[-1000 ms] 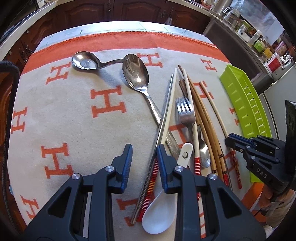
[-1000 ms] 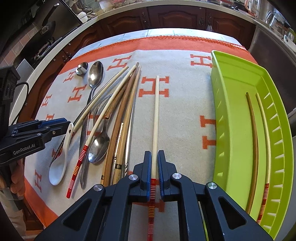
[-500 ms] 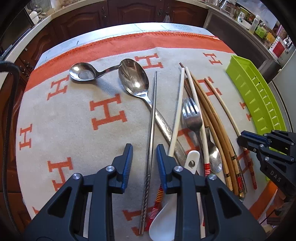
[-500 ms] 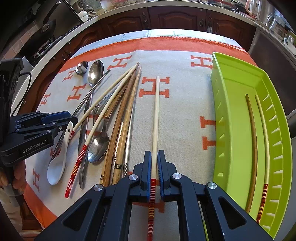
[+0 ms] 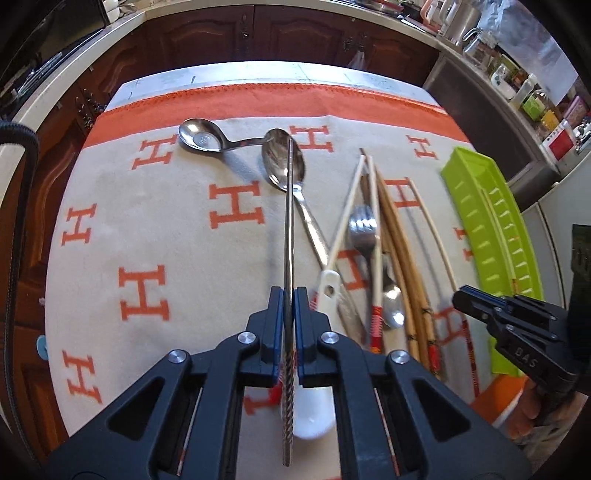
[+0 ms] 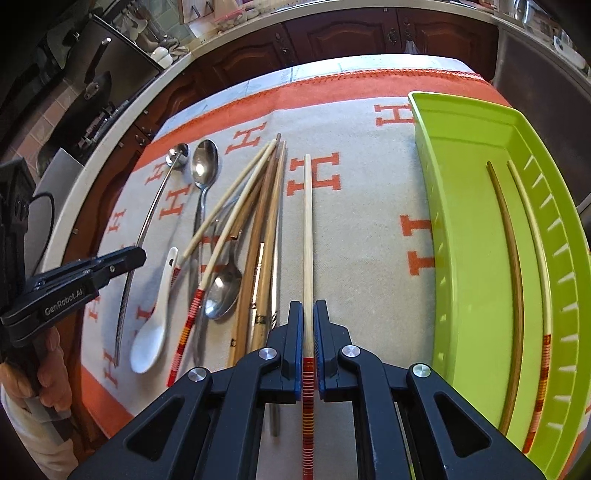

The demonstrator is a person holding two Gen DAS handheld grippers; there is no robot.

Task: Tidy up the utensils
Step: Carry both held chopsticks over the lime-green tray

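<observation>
My left gripper [image 5: 289, 295] is shut on a metal chopstick [image 5: 289, 221] and holds it lifted, pointing toward the large steel spoon [image 5: 282, 162]. My right gripper [image 6: 307, 310] is shut on a pale chopstick with a red-striped end [image 6: 307, 229], held just left of the green tray [image 6: 461, 229]. Two chopsticks [image 6: 511, 258] lie inside the tray. A pile of wooden chopsticks [image 6: 258, 221], a fork [image 5: 364, 229], a white ceramic spoon [image 6: 155, 317] and steel spoons lie on the cloth between the grippers.
A cream and orange cloth [image 5: 155, 229] with H letters covers the table. A small steel ladle-spoon [image 5: 199, 136] lies at the far left. Dark cabinets [image 5: 258, 33] stand beyond the table's far edge. Jars stand on a counter [image 5: 517, 85] at the right.
My left gripper has closed on the metal chopstick and lifted it out of the pile, swinging it left. My right gripper keeps hold of the pale chopstick, hardly moved.
</observation>
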